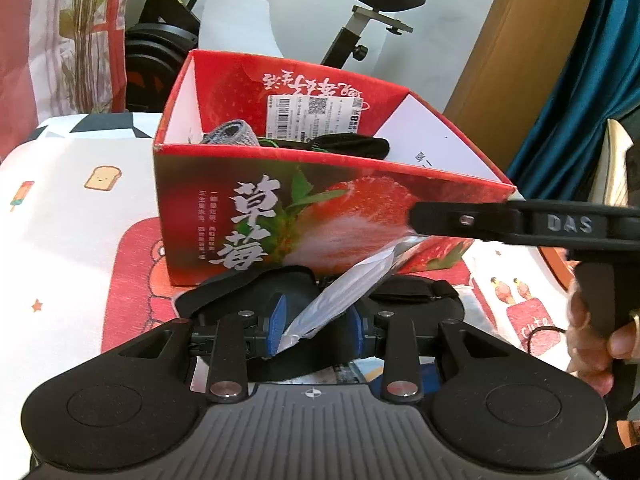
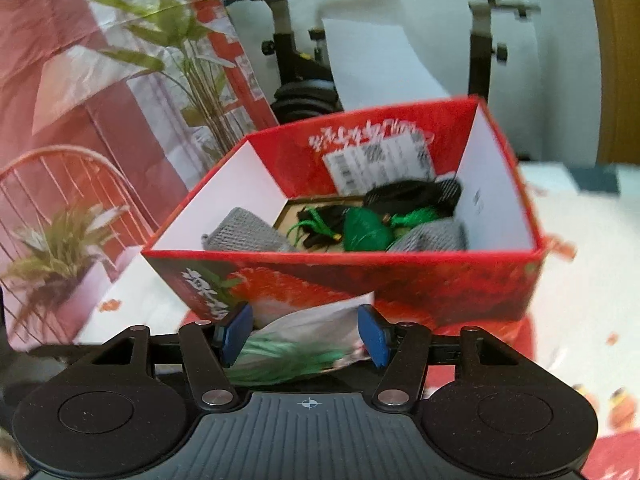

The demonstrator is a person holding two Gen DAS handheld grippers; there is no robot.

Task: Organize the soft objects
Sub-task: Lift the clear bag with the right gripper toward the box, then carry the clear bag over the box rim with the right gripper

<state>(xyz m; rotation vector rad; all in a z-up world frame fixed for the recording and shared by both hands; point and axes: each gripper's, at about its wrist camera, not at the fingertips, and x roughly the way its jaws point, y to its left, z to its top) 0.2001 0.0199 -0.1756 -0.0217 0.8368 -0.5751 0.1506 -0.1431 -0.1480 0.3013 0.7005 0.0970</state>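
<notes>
A: Red box point(image 2: 360, 284) sits open-topped behind both grippers, so soft things drop straight in; socks point(image 2: 248, 232) already lie inside.

B: And the bag point(image 1: 340, 300)?

A: Left gripper point(image 1: 316, 326) pinches one end, right gripper point(image 2: 306, 330) clamps the other, likely stretching it taut just before the box.

This is a home, a lived-in room. An exercise bike point(image 1: 360, 20) stands at the far side, with a wooden door point(image 1: 520, 40) to its right beside a teal curtain point(image 1: 580, 100). The table point(image 1: 60, 220) wears a cloth printed with cartoon toast and ice lollies. On the left, a potted plant point(image 2: 188, 40) and a red wire chair point(image 2: 60, 192) stand against a red-and-white hanging.
</notes>
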